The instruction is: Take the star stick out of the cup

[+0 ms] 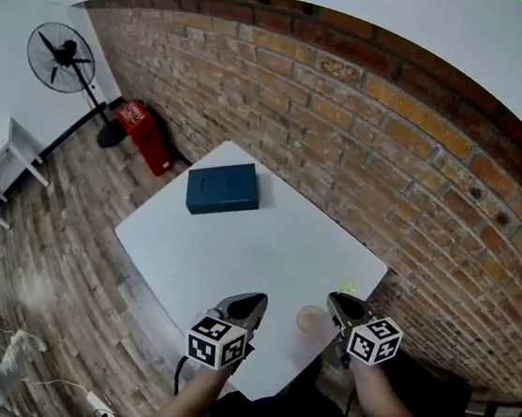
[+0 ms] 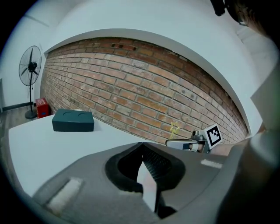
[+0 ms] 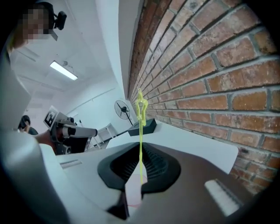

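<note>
A thin yellow-green star stick runs up between my right gripper's jaws, its star above them. The jaws are shut on it. In the head view this gripper hovers just right of a small pinkish translucent cup near the table's front edge, and the star pokes out past its tip. A pink sliver of the cup shows under the jaws. My left gripper is left of the cup and apart from it, its jaws shut with nothing in them.
A dark blue box lies at the far end of the white table. A brick wall runs along the table's right side. A standing fan and a red object are on the wooden floor at the left.
</note>
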### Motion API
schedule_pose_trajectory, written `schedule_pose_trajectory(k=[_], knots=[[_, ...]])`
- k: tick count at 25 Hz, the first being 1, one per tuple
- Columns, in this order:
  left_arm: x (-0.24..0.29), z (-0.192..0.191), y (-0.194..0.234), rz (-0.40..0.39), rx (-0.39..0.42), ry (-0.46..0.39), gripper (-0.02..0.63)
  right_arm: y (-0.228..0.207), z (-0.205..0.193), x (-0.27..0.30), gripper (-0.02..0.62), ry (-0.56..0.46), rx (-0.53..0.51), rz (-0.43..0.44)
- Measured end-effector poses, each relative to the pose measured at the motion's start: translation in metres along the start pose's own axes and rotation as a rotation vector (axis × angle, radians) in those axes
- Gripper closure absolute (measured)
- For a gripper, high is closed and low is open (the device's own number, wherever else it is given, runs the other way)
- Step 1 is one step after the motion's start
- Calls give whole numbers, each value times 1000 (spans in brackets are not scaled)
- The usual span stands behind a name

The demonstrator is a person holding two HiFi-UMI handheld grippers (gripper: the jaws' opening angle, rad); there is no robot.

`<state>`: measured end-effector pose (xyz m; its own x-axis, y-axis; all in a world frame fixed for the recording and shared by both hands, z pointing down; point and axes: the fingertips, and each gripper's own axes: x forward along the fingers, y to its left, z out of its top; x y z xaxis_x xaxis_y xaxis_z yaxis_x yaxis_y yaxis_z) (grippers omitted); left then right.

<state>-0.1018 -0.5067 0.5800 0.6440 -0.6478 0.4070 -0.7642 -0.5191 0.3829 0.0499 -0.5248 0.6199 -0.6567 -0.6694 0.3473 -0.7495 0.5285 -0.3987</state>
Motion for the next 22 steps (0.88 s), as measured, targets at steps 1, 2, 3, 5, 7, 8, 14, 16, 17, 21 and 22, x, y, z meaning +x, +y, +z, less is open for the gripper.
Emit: schedule_pose_trajectory(k=[1, 2, 3, 5, 7, 8, 14, 16, 17, 21, 22], knots=[[-6, 1, 2, 0, 1, -6, 601, 5, 5, -1, 583, -11, -15, -5], [-11, 2, 5, -1, 0, -11, 601, 11, 10, -2, 583, -22, -29, -10], [-17, 2, 7, -4, 0, -16, 601, 17, 15, -3, 583, -35, -42, -13], [-26, 3, 7, -20, 3, -25, 601, 31, 24, -8, 583, -62, -67, -21], [-34, 4, 4, -44, 16, -28, 601, 44, 30, -15, 583, -82, -92, -33], [-37, 4, 2, -56, 23, -29, 601, 49, 32, -18, 583, -90, -104, -40], [-45, 6, -7, -114, 65, -42, 601, 69, 38, -44, 583, -149, -114, -98], [-47, 4, -9, -122, 76, -44, 601, 74, 39, -53, 583, -166, -112, -111], [-48, 5, -9, -125, 80, -46, 601, 76, 41, -58, 583, -175, -112, -115], [-42, 24, -9, -130, 103, -78, 601, 85, 59, -76, 581, -221, -138, -117], [-40, 31, -10, -129, 112, -90, 601, 87, 65, -82, 581, -234, -145, -115]])
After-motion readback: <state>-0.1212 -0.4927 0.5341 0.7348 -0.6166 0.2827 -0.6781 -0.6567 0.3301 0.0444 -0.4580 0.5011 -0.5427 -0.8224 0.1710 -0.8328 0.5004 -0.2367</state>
